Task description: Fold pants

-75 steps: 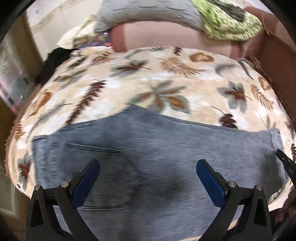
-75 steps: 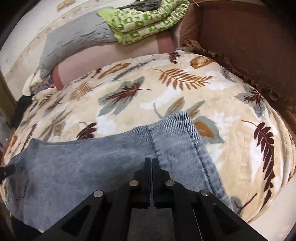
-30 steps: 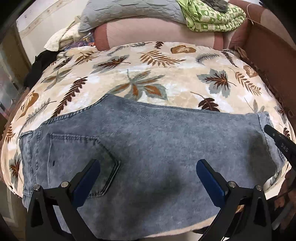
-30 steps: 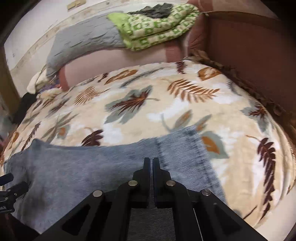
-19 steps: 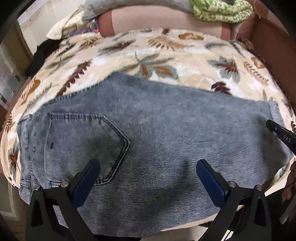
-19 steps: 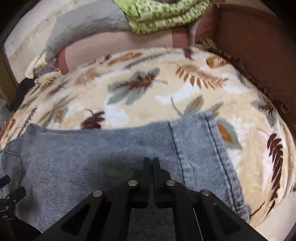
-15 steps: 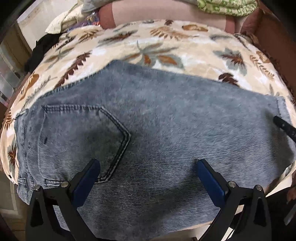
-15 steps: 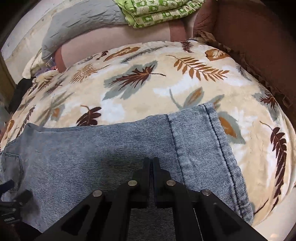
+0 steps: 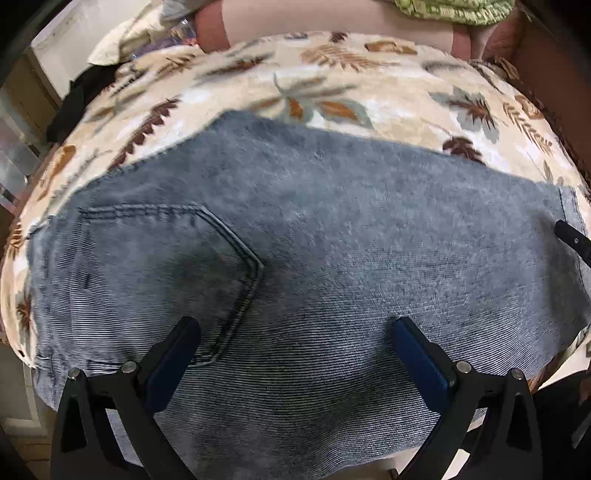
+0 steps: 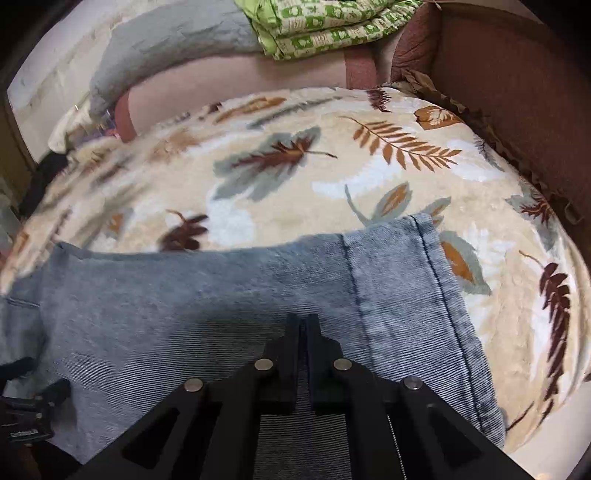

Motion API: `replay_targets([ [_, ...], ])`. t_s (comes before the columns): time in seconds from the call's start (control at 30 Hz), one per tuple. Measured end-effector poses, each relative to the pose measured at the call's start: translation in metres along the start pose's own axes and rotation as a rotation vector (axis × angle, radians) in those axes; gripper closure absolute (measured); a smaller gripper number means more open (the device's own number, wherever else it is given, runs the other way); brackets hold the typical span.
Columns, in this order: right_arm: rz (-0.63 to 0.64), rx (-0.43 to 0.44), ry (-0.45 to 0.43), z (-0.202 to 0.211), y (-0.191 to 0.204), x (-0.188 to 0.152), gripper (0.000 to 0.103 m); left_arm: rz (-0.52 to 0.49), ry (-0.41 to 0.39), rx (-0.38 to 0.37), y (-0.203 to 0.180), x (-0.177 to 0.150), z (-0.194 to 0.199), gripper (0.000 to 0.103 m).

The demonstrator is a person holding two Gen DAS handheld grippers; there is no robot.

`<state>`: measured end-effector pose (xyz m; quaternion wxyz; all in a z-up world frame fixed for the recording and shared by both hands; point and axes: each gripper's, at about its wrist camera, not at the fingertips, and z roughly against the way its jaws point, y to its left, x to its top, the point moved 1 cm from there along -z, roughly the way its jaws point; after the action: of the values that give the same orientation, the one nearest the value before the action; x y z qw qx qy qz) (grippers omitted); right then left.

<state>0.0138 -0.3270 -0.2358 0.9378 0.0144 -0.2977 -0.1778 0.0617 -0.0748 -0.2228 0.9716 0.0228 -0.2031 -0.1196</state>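
Blue-grey denim pants [image 9: 332,221] lie flat across a leaf-print blanket [image 9: 332,74], back pocket [image 9: 159,258] up at the left. My left gripper [image 9: 295,325] hovers close over the seat area near the front edge; its blue-padded jaws stand wide apart with nothing between them. In the right wrist view the leg end with its hem [image 10: 424,277] lies at the right. My right gripper [image 10: 303,321] is shut on the near edge of the pants [image 10: 184,295], with denim running up into its jaws. Its tip shows at the right edge of the left wrist view [image 9: 572,240].
A folded green quilt [image 10: 325,26] and a grey cover [image 10: 166,40] lie on a pink bolster at the far side. A brown padded wall [image 10: 517,92] borders the blanket [image 10: 295,166] on the right. Dark clothing [image 9: 77,103] sits at the far left. The bed's front edge is just below the grippers.
My left gripper has sunk closer to the pants, so the pocket looks larger, and it stays open. The right gripper stays shut on the leg, which has settled flat.
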Motion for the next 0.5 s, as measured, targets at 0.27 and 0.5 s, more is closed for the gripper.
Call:
replay_targets([
  [0.27,0.154,0.062,-0.100,0.023,0.035,-0.003,0.097,0.055,-0.116,-0.003,0.010,0.007,0.041,0.000],
  [0.5,0.203,0.075,-0.067,0.017,0.046,-0.011,0.097,0.047,-0.165,-0.011,0.005,0.007,0.056,0.000],
])
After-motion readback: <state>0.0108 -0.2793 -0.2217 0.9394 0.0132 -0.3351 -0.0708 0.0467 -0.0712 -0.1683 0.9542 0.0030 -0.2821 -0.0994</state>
